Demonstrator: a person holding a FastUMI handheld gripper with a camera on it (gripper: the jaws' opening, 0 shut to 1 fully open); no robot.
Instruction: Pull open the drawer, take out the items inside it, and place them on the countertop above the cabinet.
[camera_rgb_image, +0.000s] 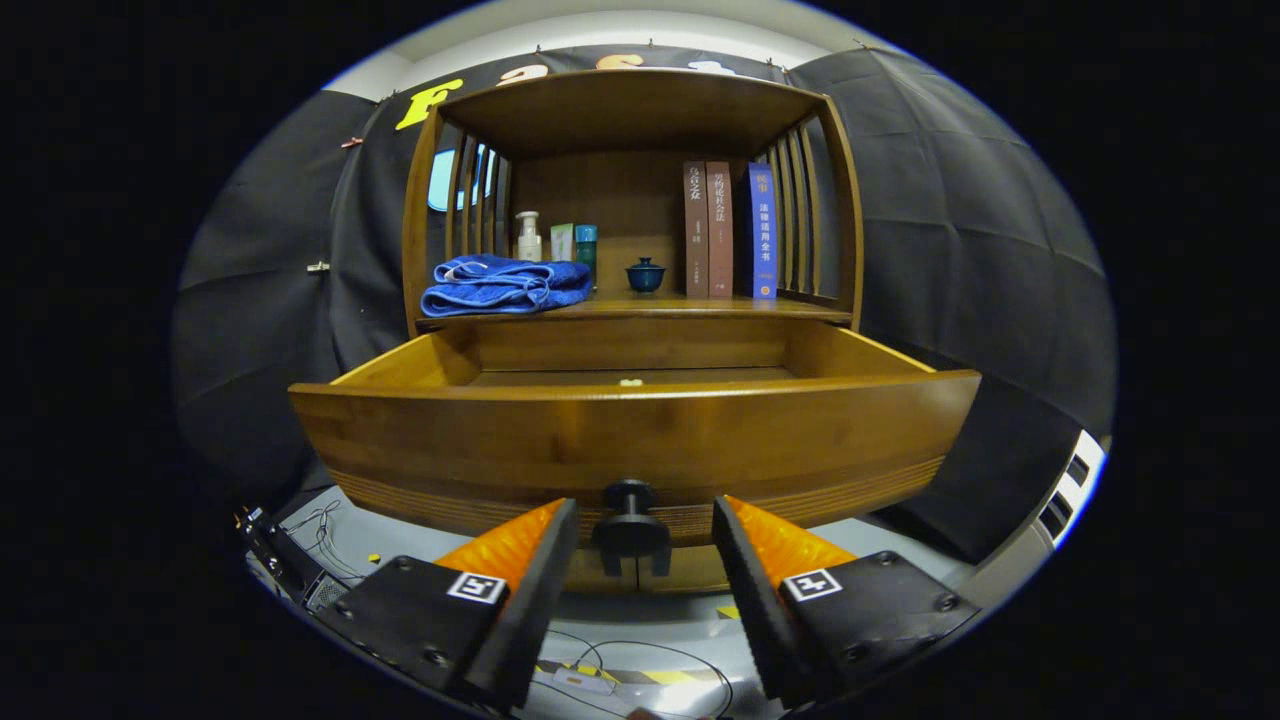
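— Just ahead of the fingers, what are you seeing?

— I'm looking at the drawer (634, 440) standing pulled well out, its dark knob (631, 522) sitting in the gap. My gripper (645, 530) is hanging open, fingers either side of the knob and touching nothing, as far as I can tell.

— So the pull is finished?

— I'm judging it so. A small pale item (630, 382) is lying on the drawer floor near the front wall; I can't tell what it is.

— Next?

— I'm thinking of lifting over the front wall, dipping in, then carrying it to the countertop (700, 308), where a blue towel (505, 284), a small lidded cup (645, 274) and books (730, 230) are already sitting.
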